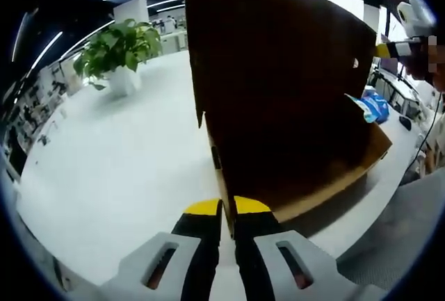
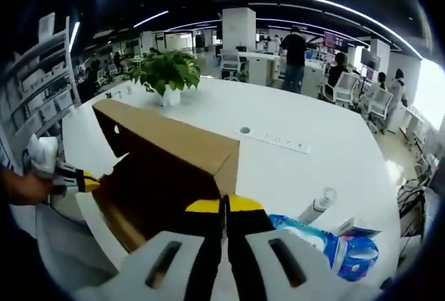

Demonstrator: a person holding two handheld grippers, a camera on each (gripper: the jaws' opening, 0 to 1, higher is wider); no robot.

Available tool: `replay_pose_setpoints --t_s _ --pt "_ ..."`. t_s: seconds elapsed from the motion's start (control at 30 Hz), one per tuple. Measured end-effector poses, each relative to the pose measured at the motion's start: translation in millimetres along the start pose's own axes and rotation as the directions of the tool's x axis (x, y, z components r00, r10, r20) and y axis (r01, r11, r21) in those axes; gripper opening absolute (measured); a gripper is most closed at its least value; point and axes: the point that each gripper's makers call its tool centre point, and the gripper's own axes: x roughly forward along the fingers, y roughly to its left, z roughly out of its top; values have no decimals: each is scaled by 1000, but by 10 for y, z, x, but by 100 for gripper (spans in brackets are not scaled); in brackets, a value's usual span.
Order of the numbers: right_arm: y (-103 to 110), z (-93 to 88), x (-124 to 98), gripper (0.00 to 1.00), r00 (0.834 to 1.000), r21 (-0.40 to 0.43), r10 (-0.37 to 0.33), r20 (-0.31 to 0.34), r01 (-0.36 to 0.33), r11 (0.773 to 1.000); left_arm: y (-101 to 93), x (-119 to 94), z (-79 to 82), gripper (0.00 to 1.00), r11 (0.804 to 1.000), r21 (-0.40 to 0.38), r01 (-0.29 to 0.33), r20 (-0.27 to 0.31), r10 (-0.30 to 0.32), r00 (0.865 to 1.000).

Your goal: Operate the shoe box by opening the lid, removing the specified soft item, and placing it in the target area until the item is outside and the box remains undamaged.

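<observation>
No text, label, brand, number or sign can be read in either view. In the right gripper view, the blue and white packet at the lower right of the frame carries print too blurred and small to make out, and the white strip lying flat on the desk near the middle of the frame bears dark marks that cannot be read. The brown box shows bare cardboard faces.
</observation>
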Motion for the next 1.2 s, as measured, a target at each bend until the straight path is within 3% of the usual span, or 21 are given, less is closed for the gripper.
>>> replay_pose_setpoints --t_s 0.43,0.7,1.2 --pt "111 -217 -113 0 1000 -38 -25 -11 24 999 -32 -24 -32 4 1000 6 17 2 -17 1000" --pt "155 -343 -141 0 999 -30 -31 -10 31 999 -86 -66 -27 10 999 6 34 10 -34 999" --pt "193 -588 -147 1 999 -7 -34 -24 34 999 -110 -236 55 12 999 6 54 47 -55 997"
